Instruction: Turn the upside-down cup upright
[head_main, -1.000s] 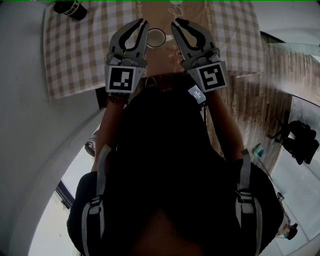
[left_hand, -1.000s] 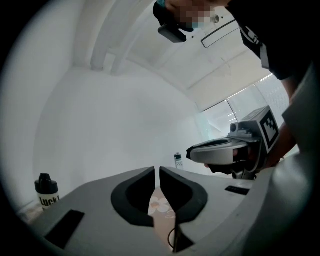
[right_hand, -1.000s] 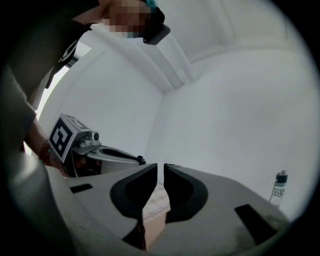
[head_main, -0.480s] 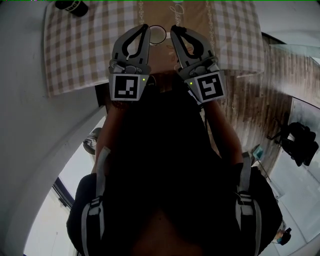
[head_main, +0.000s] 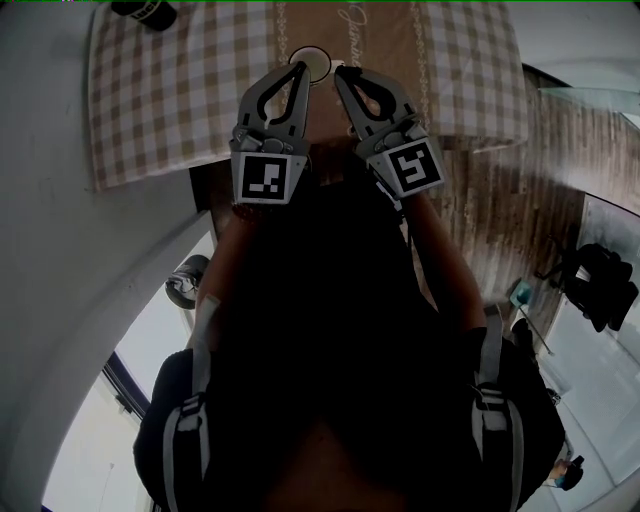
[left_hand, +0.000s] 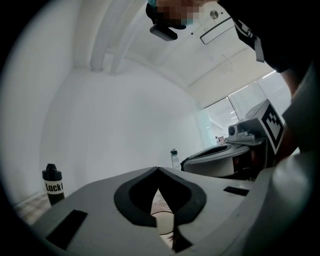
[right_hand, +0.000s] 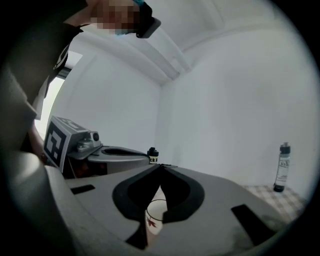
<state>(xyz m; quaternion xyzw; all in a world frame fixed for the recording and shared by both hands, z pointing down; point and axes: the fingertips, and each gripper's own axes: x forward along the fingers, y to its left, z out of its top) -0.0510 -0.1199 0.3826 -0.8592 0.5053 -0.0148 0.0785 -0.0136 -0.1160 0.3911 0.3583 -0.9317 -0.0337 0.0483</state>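
Moved forward since earlier, the left gripper (head_main: 299, 70) and right gripper (head_main: 338, 71), both pressed together and empty, flank the cup (head_main: 310, 60) near the surface's (head_main: 150, 110) far edge. A black bottle (left_hand: 53, 184) reading "Luck" stands at the far-left corner.

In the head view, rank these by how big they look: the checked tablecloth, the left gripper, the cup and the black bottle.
1. checked tablecloth
2. left gripper
3. cup and black bottle: alike, both only partly seen, so unranked.
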